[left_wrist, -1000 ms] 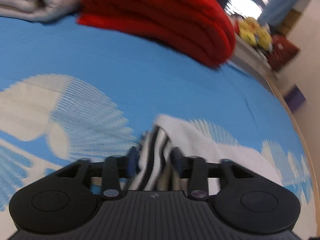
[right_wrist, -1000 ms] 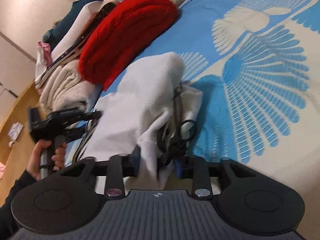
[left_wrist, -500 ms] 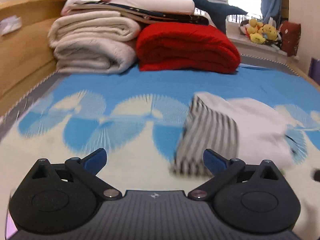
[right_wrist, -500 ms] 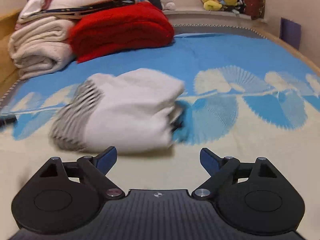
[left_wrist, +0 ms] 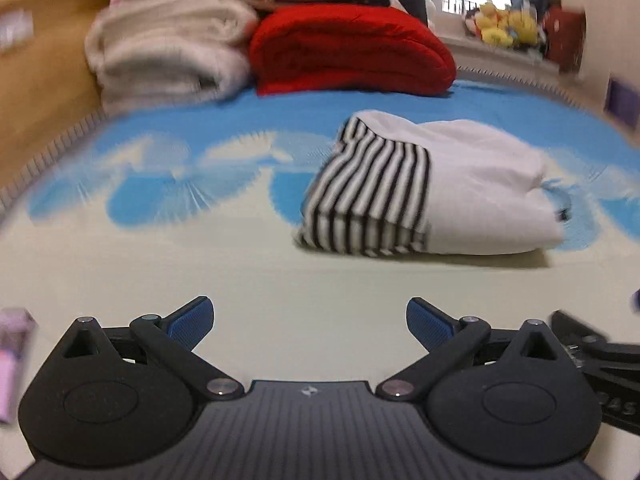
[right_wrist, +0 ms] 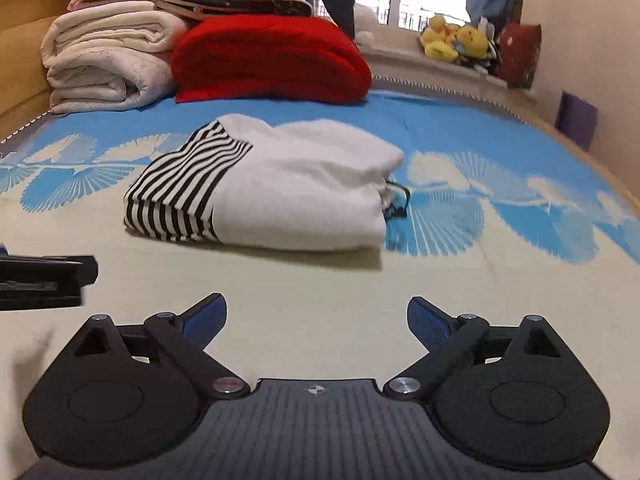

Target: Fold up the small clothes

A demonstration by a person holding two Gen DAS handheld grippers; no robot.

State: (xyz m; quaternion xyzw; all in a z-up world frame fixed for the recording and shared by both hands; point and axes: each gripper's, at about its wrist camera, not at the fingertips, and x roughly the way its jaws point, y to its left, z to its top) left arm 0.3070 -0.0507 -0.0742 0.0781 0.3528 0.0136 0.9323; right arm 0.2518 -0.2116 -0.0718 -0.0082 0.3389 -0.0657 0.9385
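A folded white garment (left_wrist: 480, 188) with a black-and-white striped part (left_wrist: 368, 196) lies on the blue and cream bedspread (left_wrist: 280, 288), a dark cord poking from its right end. It shows again in the right wrist view as the folded garment (right_wrist: 304, 192). My left gripper (left_wrist: 309, 314) is open and empty, held back from the garment over bare cream cloth. The jaws of my right gripper (right_wrist: 317, 310) are opening, nothing is between them, and it is also short of the garment. Part of the left gripper's body (right_wrist: 44, 278) shows at the left edge of the right wrist view.
At the head of the bed lie a folded red blanket (right_wrist: 268, 64) and rolled cream blankets (right_wrist: 104, 64) under a stack of linens. A wooden headboard (left_wrist: 40, 92) runs along the left. Plush toys (right_wrist: 456, 42) sit on the window ledge at the far right.
Both grippers let go of the garment, opened wide and drew back from it. The garment now lies folded on the bedspread, and both views have rolled level.
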